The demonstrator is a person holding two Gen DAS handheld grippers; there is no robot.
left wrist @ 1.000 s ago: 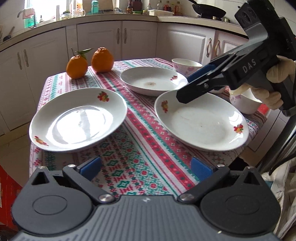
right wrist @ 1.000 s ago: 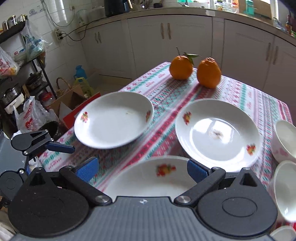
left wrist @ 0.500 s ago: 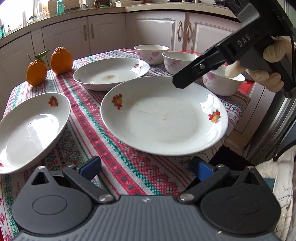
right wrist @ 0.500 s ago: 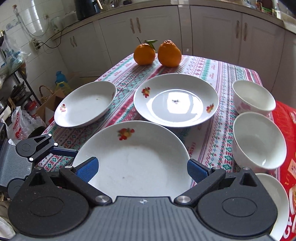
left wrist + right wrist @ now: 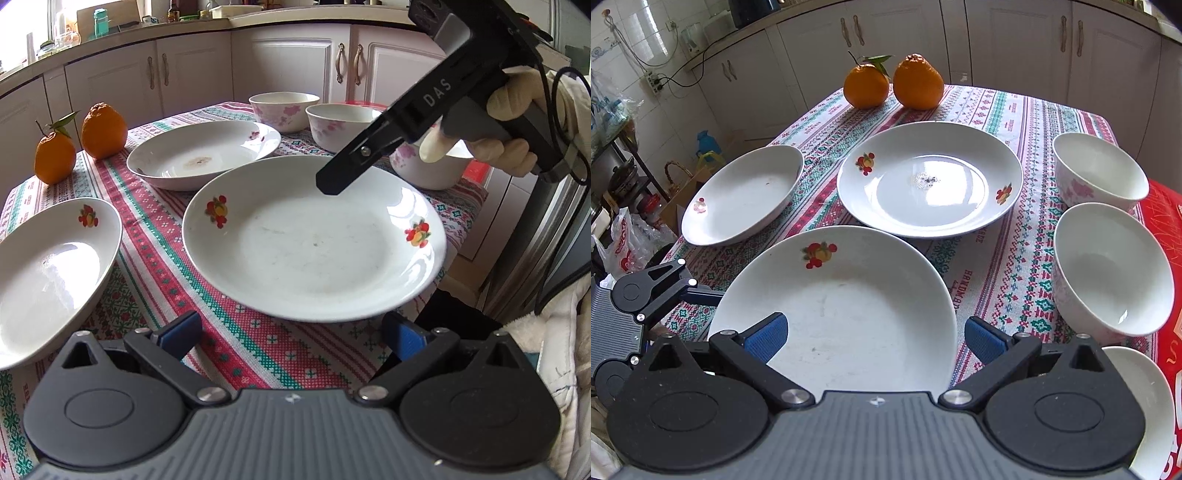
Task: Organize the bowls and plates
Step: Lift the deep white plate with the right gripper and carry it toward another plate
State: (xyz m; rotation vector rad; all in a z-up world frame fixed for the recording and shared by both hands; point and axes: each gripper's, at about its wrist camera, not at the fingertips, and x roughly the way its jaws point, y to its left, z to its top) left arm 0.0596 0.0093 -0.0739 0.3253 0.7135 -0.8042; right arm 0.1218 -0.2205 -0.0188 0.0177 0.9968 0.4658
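Observation:
Three white plates with fruit prints lie on the patterned tablecloth: a near plate, a far plate and a left plate. Three white floral bowls stand in a row to the right. My left gripper is open, just short of the near plate's front rim. My right gripper is open too, its blue pads spread over the near plate; in the left wrist view its black tip hovers above that plate's far rim.
Two oranges sit at the table's far end. The near plate overhangs the table edge. A gloved hand holds the right gripper. White cabinets ring the room; bags and a shelf stand left.
The left gripper has swung right and come up to the near plate. The right gripper has drawn back and lowered over that plate. The dishes have not moved.

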